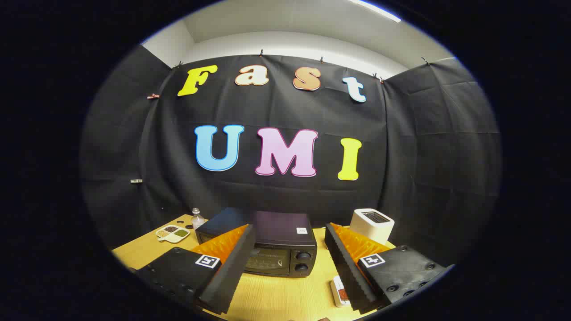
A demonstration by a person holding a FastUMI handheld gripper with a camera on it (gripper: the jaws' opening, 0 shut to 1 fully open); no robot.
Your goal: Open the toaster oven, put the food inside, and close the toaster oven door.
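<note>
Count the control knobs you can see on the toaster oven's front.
2. Both round dark knobs sit on the black toaster oven right panel: upper knob, lower knob. The open claw may hide others.

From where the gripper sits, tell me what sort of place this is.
Likely a staged kitchen counter in a recording booth: a black toaster oven, door shut, and a white toaster sit on a wooden table against black cloth. The open gripper holds nothing.

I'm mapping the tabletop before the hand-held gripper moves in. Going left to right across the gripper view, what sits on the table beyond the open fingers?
Divided dish of seasonings → small clear bottle → black toaster oven, door closed, straight ahead of the open hand-held gripper → white pop-up toaster.
</note>
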